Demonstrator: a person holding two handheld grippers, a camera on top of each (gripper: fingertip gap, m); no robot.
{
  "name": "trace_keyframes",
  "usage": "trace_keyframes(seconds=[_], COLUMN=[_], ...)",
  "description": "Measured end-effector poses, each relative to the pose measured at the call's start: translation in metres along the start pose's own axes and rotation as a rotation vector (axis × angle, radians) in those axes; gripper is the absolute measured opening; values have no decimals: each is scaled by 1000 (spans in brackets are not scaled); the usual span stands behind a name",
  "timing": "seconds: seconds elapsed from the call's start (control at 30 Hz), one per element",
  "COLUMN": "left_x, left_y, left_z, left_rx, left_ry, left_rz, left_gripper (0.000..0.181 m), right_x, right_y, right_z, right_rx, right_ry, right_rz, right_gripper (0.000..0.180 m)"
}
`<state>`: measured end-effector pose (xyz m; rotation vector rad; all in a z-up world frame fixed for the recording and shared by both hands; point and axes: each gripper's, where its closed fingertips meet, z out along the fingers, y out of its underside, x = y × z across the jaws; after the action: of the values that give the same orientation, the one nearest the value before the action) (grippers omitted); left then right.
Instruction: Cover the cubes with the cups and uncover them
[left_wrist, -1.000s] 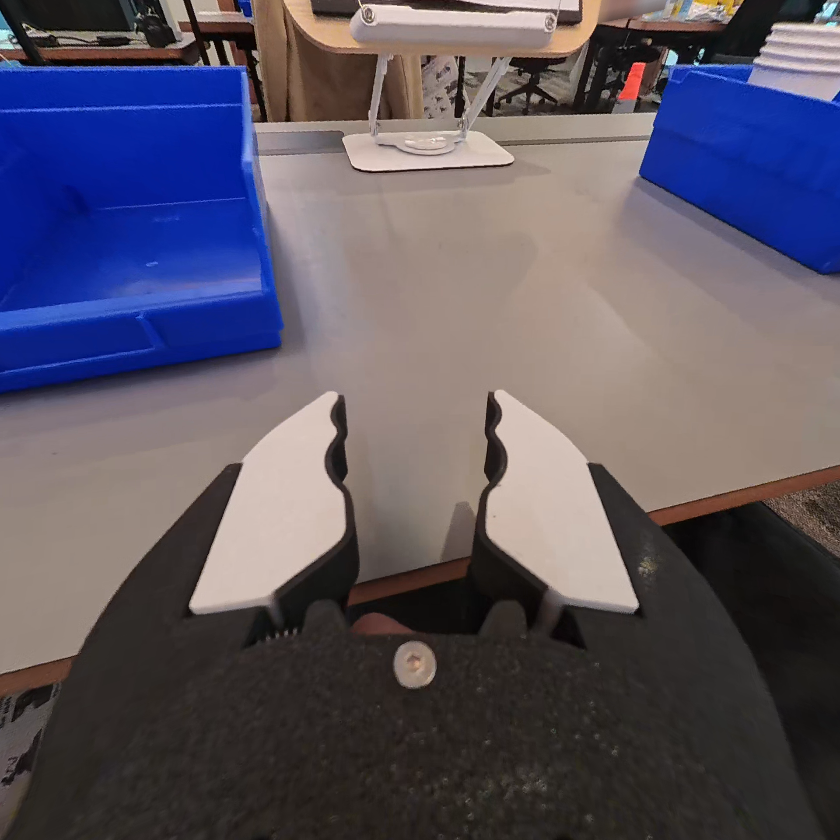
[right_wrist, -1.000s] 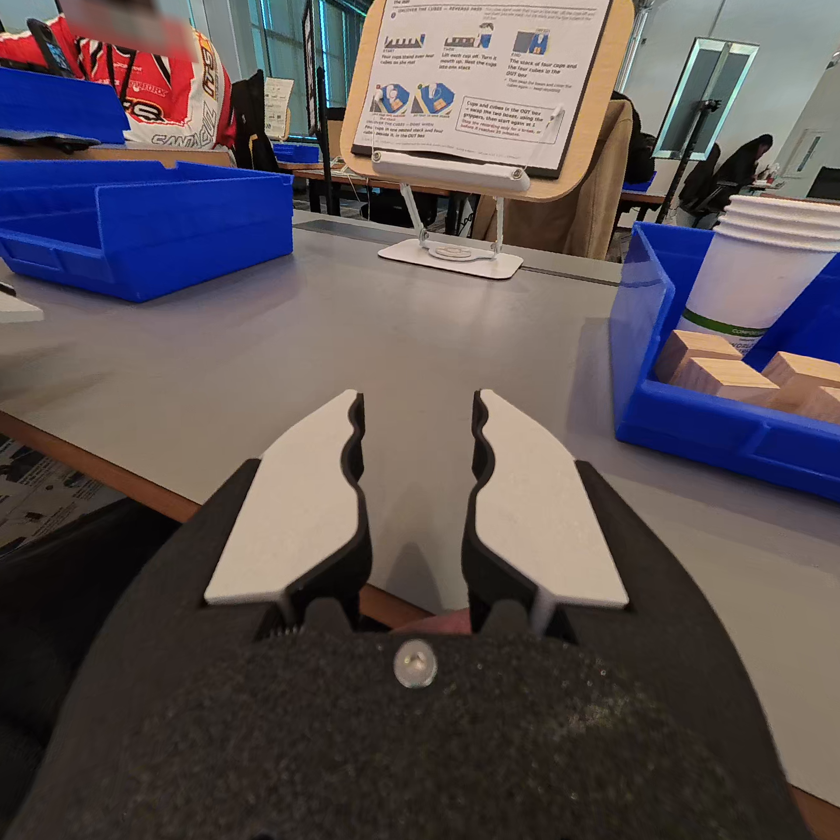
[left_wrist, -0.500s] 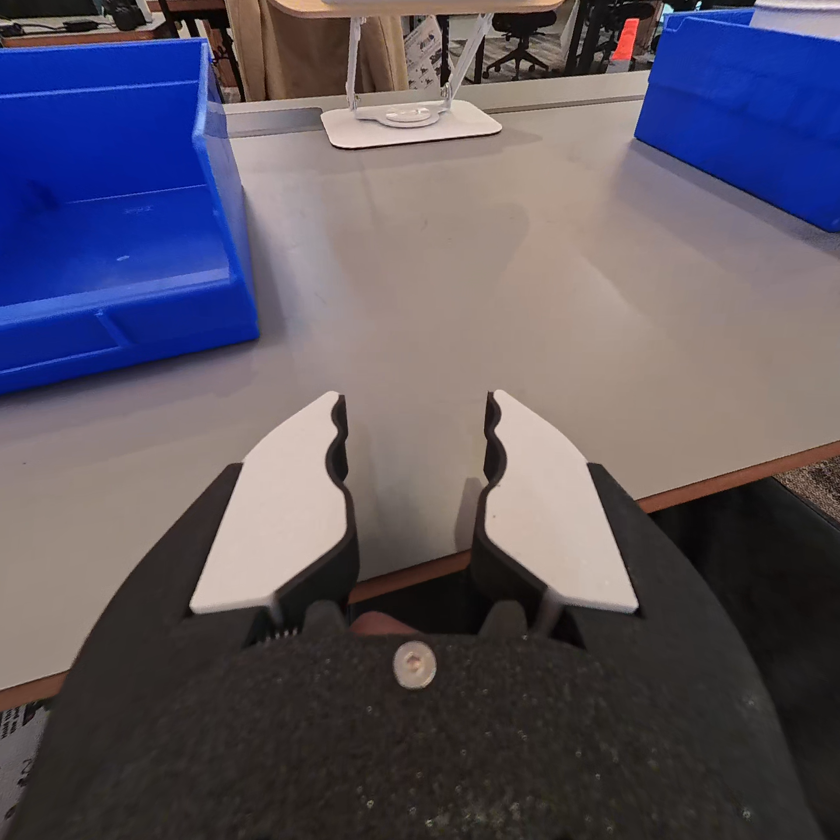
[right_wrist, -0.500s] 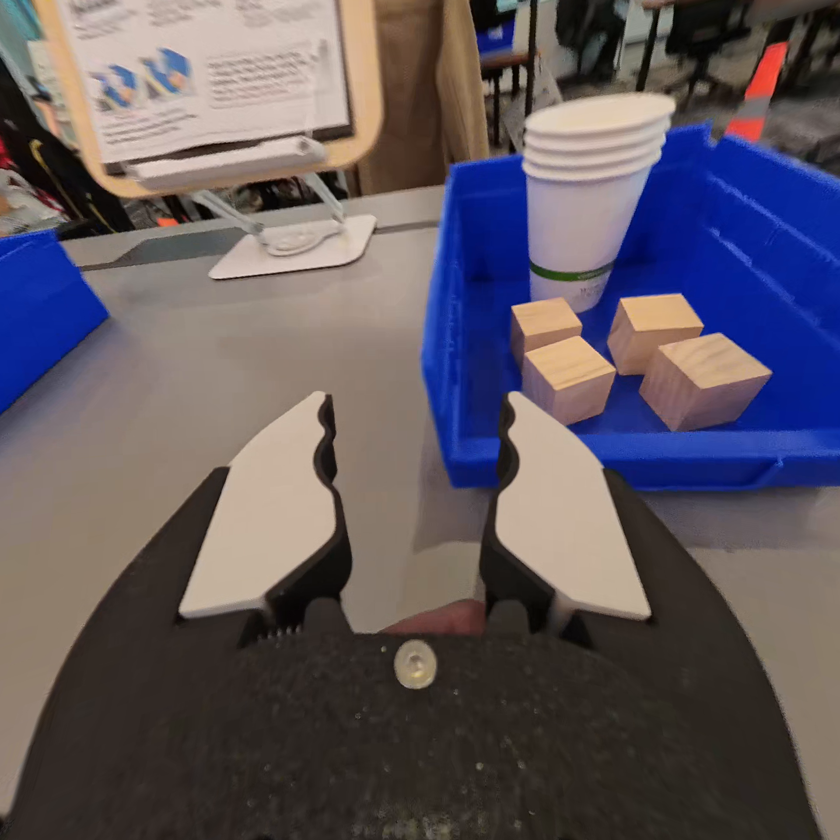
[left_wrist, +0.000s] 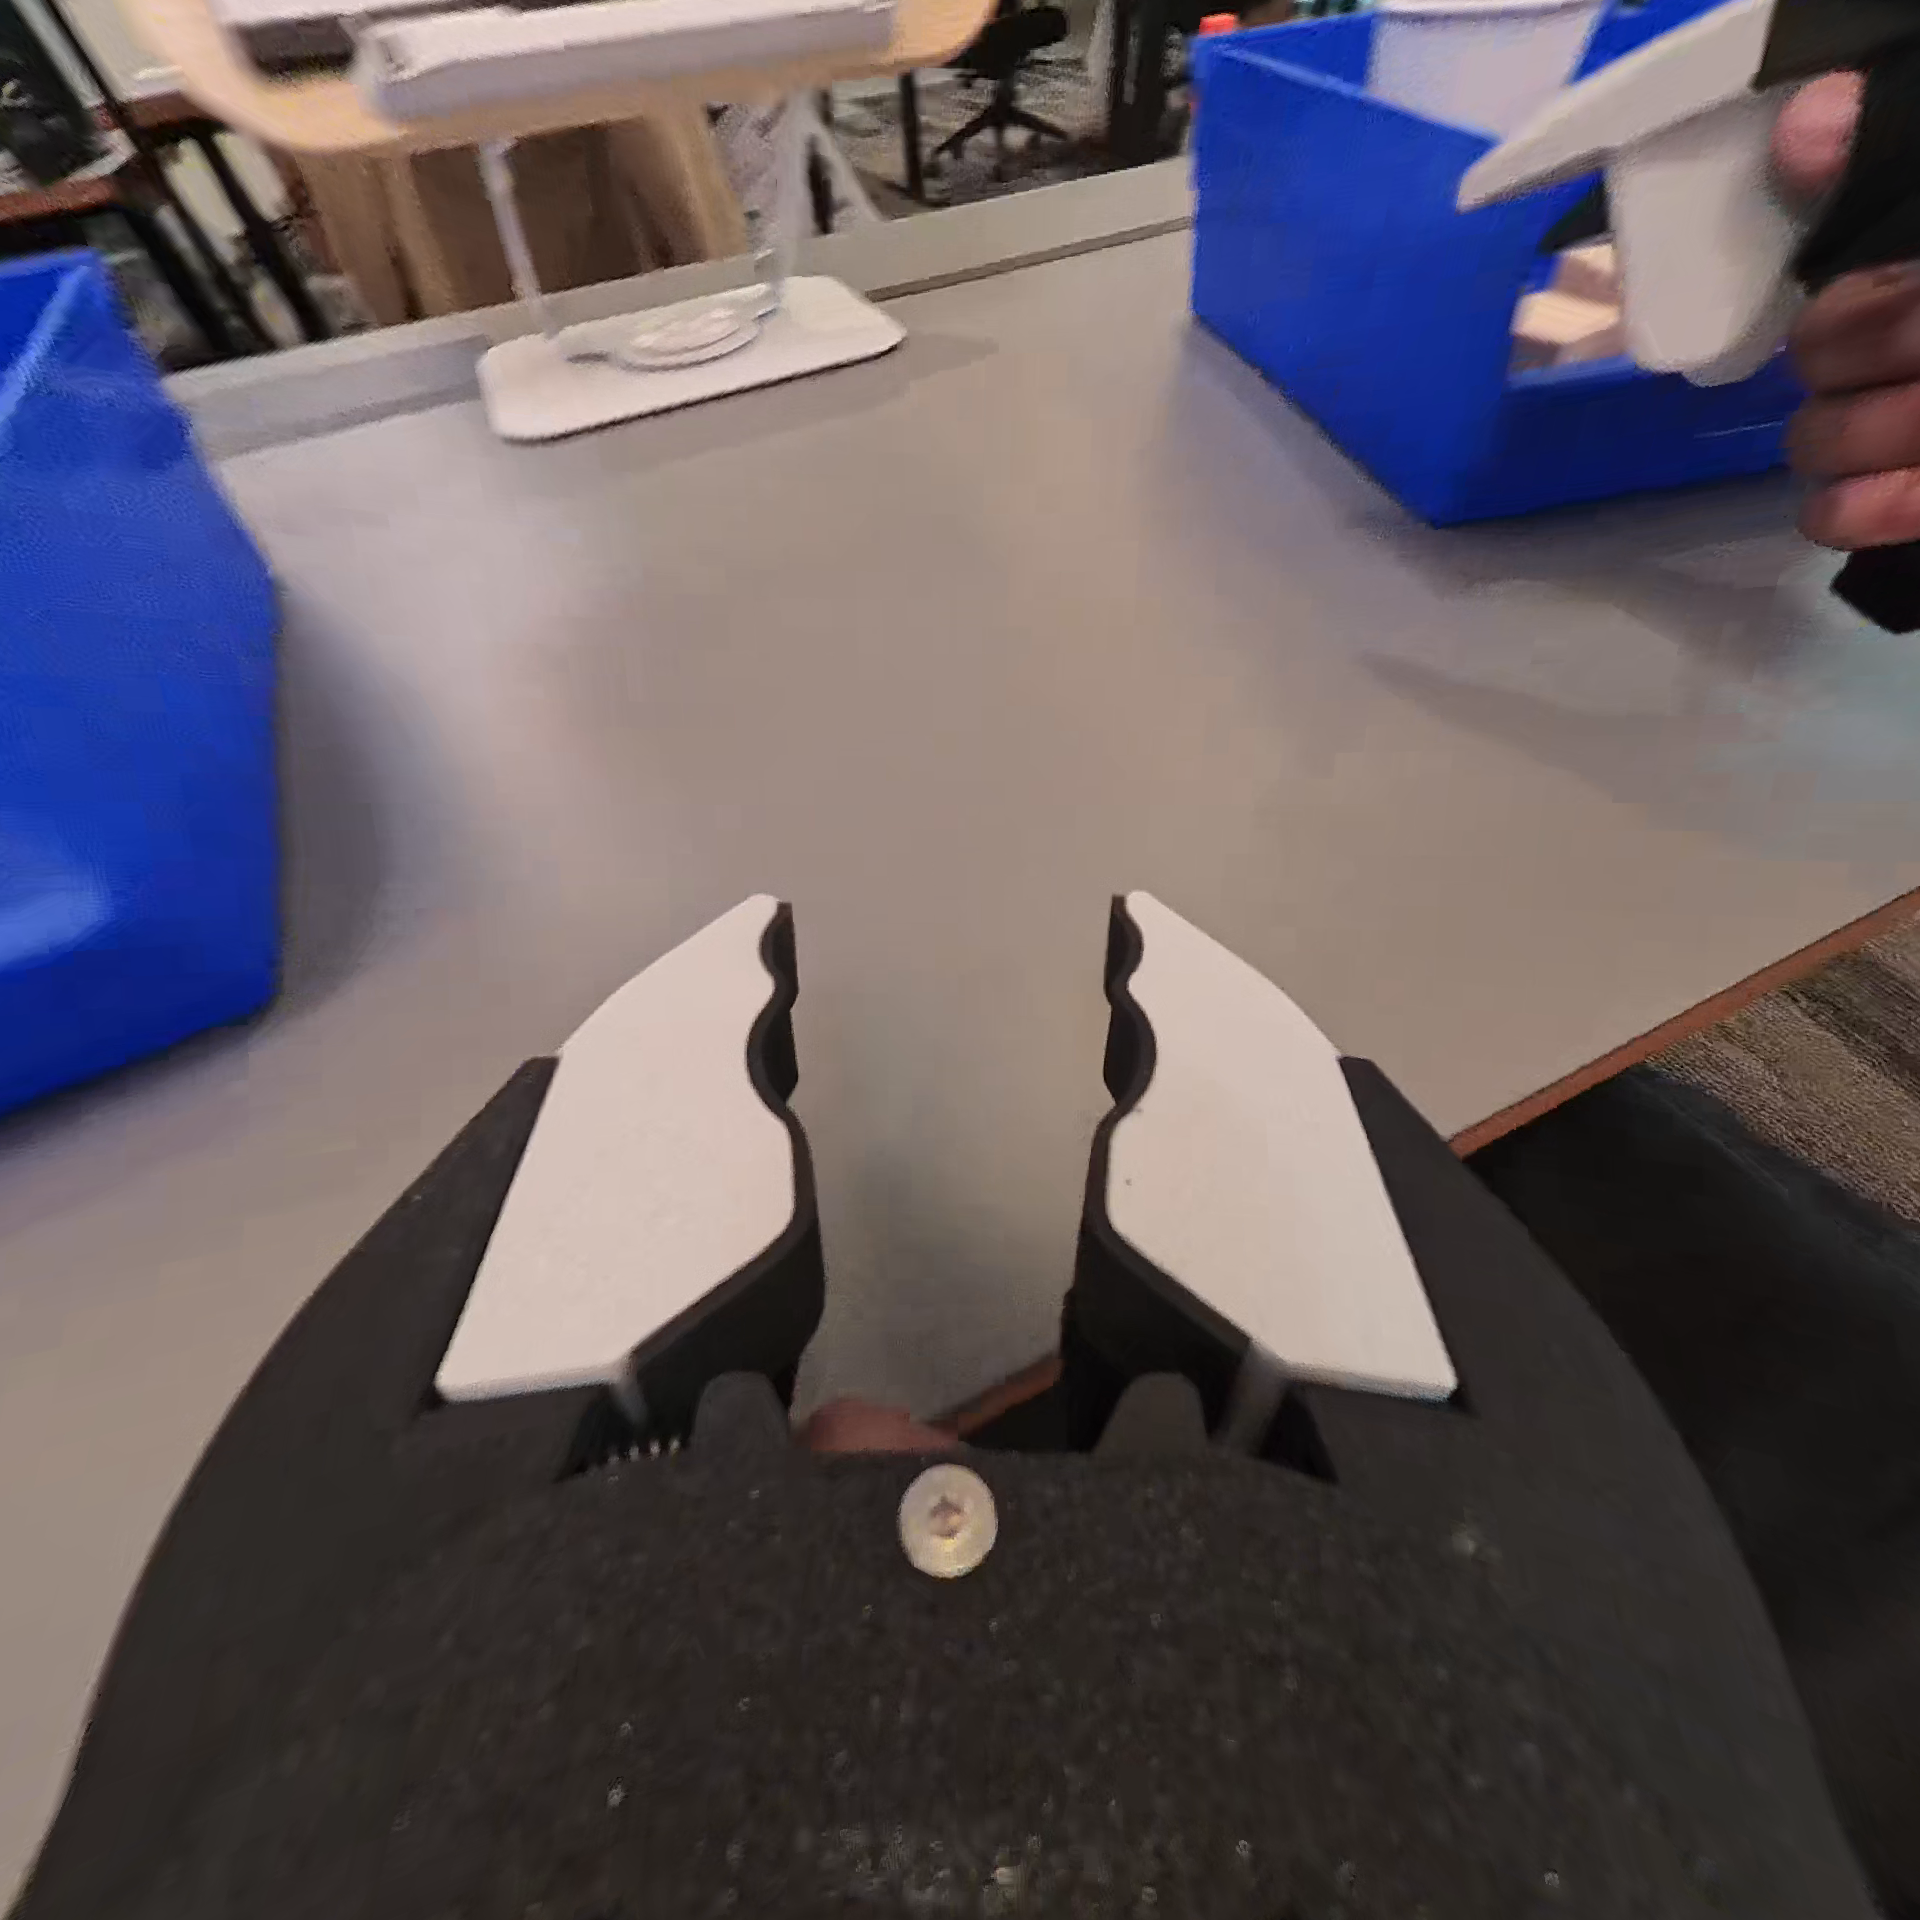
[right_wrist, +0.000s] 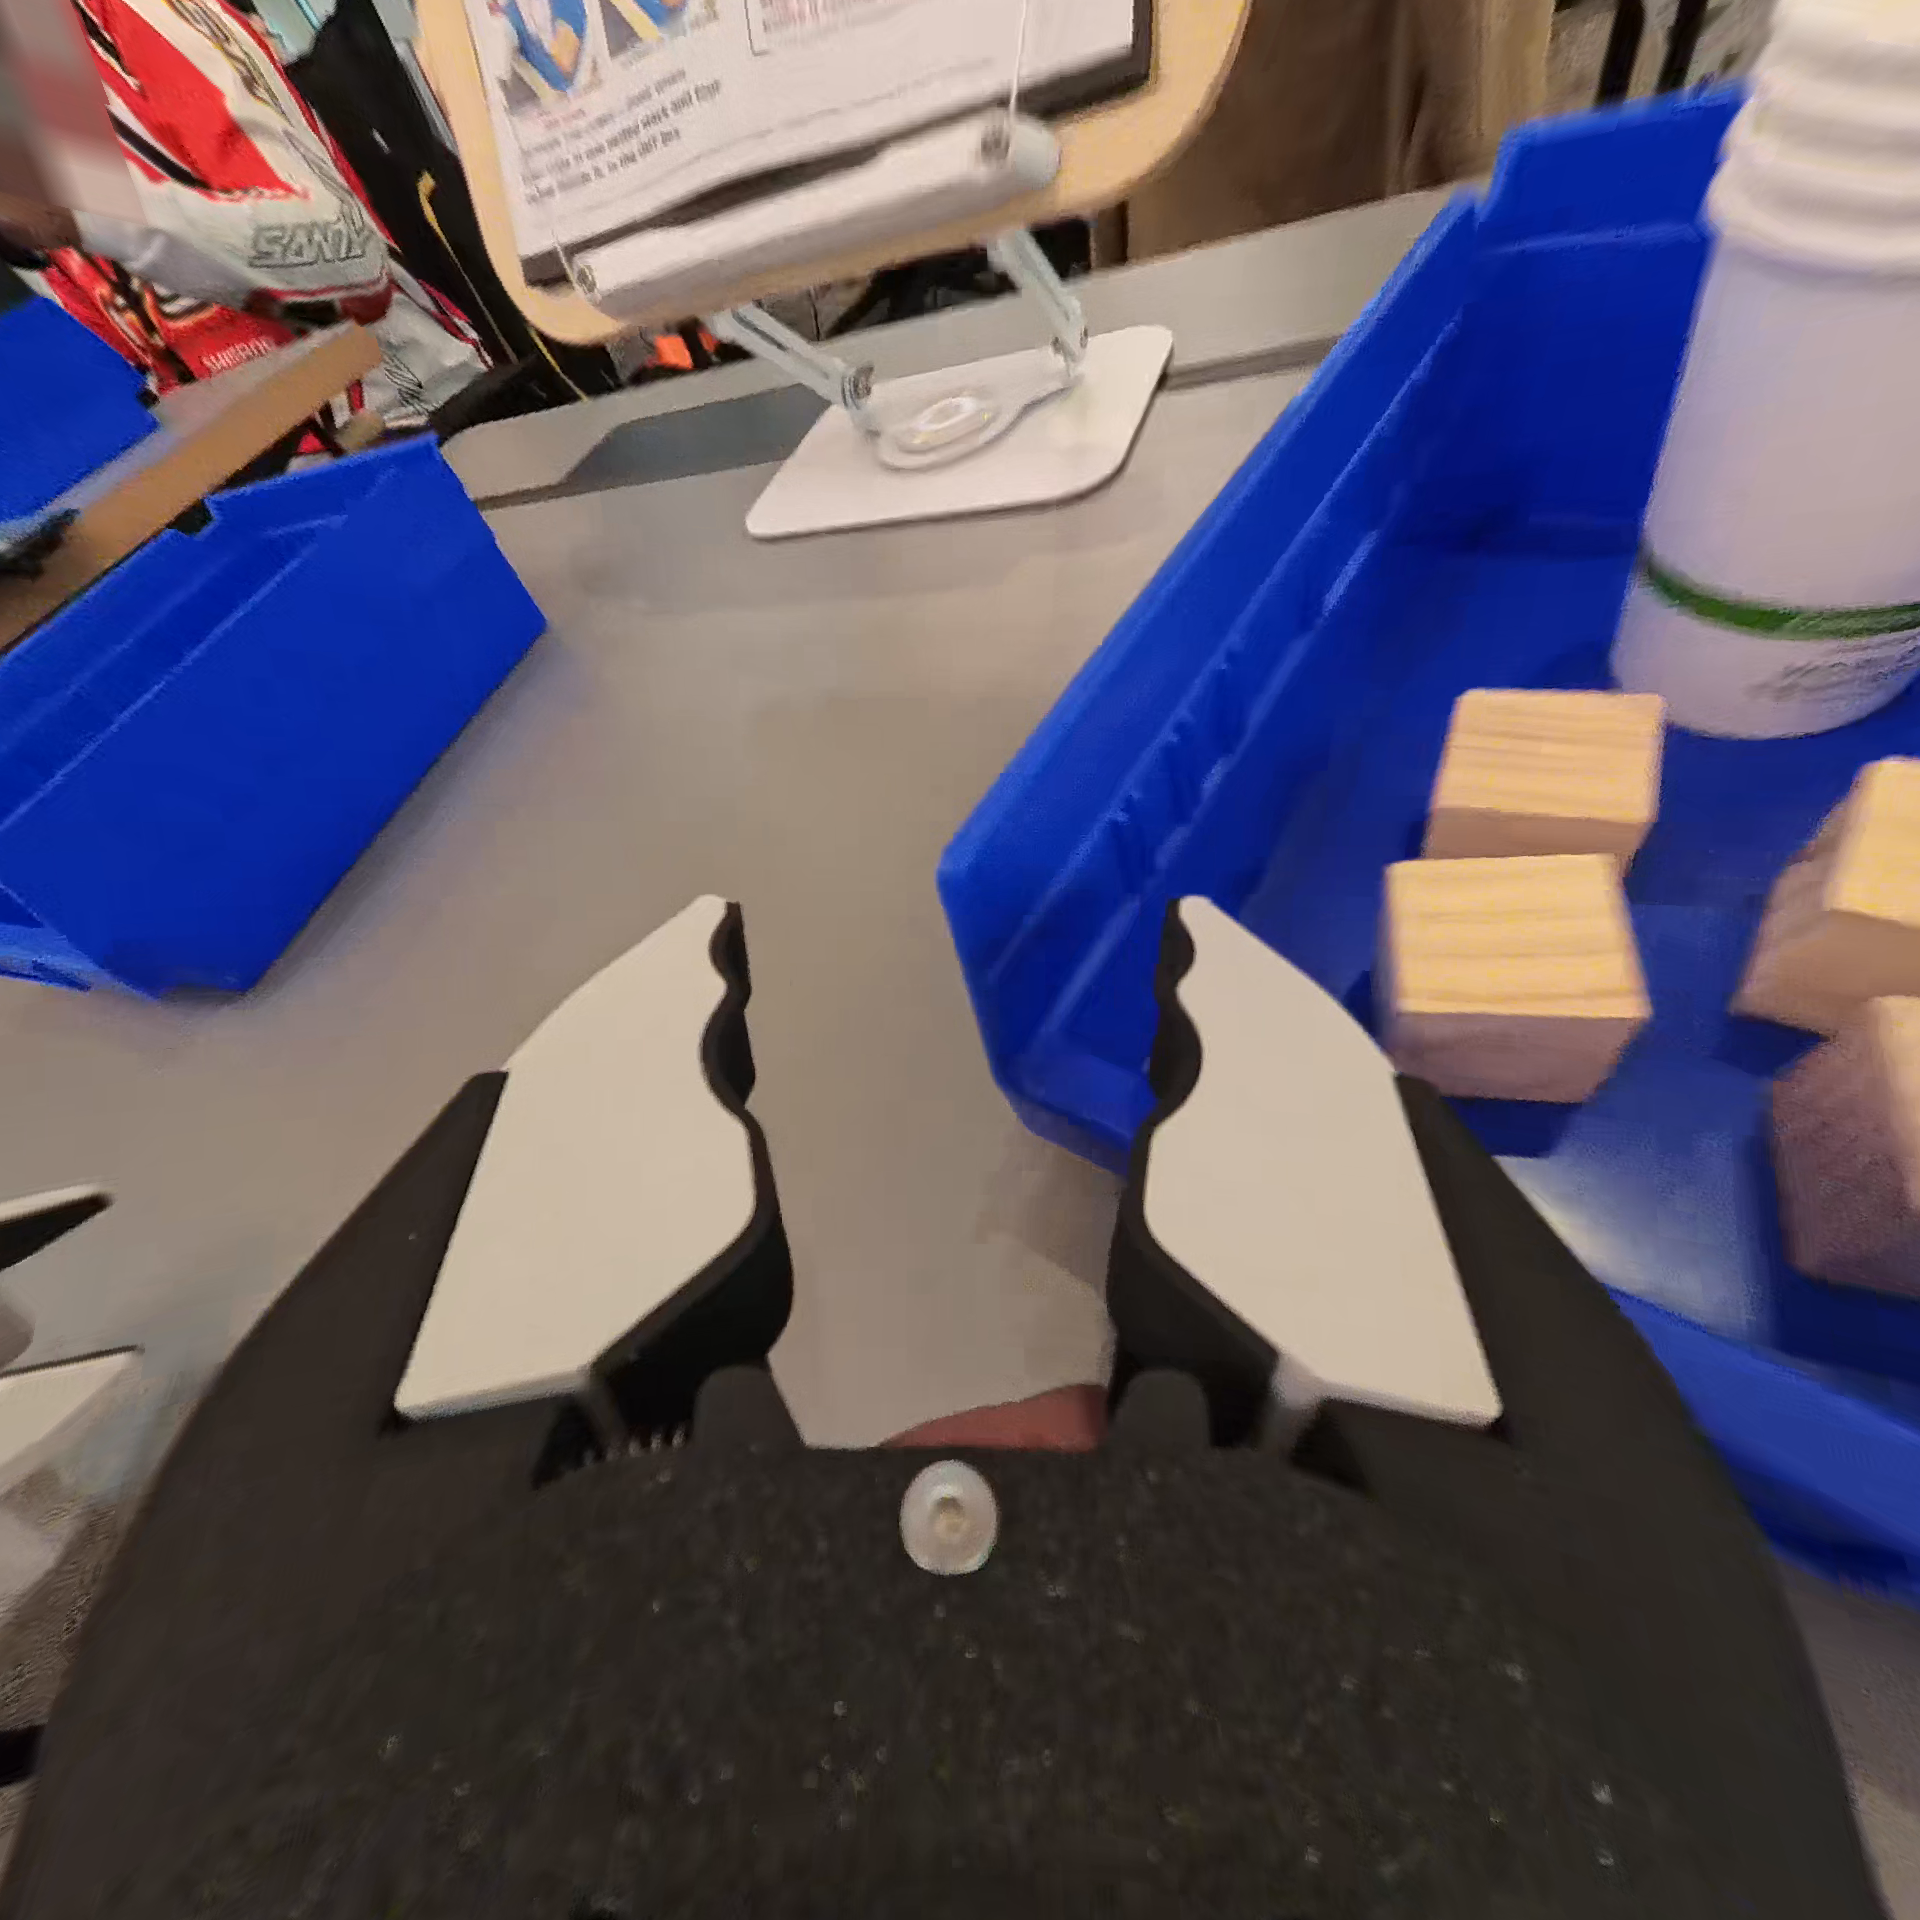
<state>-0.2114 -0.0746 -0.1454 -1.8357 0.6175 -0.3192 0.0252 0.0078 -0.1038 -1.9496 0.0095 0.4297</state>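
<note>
Several wooden cubes (right_wrist: 1512, 971) lie in the blue bin (right_wrist: 1195, 748) on the right, beside a stack of white paper cups (right_wrist: 1808, 436) with a green band. My right gripper (right_wrist: 954, 914) is open and empty, held over the bin's left front corner, with the cubes just to its right. It also shows in the left wrist view (left_wrist: 1662, 197), held by a hand above that bin (left_wrist: 1340, 343). My left gripper (left_wrist: 951, 914) is open and empty, low over the grey table (left_wrist: 935, 644) near its front edge.
A second blue bin (left_wrist: 114, 748) stands at the table's left; it also shows in the right wrist view (right_wrist: 239, 748). A wooden board with an instruction sheet on a white stand (right_wrist: 956, 457) stands at the back. The table's front edge (left_wrist: 1662, 1013) runs at right.
My right gripper has moved forward and right over the bin's corner and opened wider; the cubes are nearer. My left gripper has turned right, so the right gripper and its bin came into view.
</note>
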Motion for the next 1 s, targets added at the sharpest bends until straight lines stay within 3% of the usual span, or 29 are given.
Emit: trace_keyframes(seconds=[0.13,0.23,0.4,0.53,0.57,0.7,0.73,1.0], left_x=[71,118,159,166,171,153,151,110], left_y=[-42,-77,-115,-103,-101,-105,-103,-95], left_z=[54,108,185,224,229,225,223,180], left_rx=[-73,-97,-115,-210,-219,-217,-216,-188], left_ry=[167,224,172,102,127,64,66,-29], left_rz=[-19,-50,-128,-135,-139,-210,-201,-189], left_gripper=[61,64,62,58,64,16,4,3], right_x=[42,103,165,173,173,186,184,132], right_y=[-45,-56,-22,-1,5,10,10,15], right_z=[-69,-112,-112,-93,-87,-94,-94,-80], right_rx=[188,280,175,102,74,72,75,57], right_ry=[226,418,546,498,480,592,574,543], right_rz=[-126,-61,-28,53,59,43,47,31], right_gripper=[71,61,55,47,43,4,4,3])
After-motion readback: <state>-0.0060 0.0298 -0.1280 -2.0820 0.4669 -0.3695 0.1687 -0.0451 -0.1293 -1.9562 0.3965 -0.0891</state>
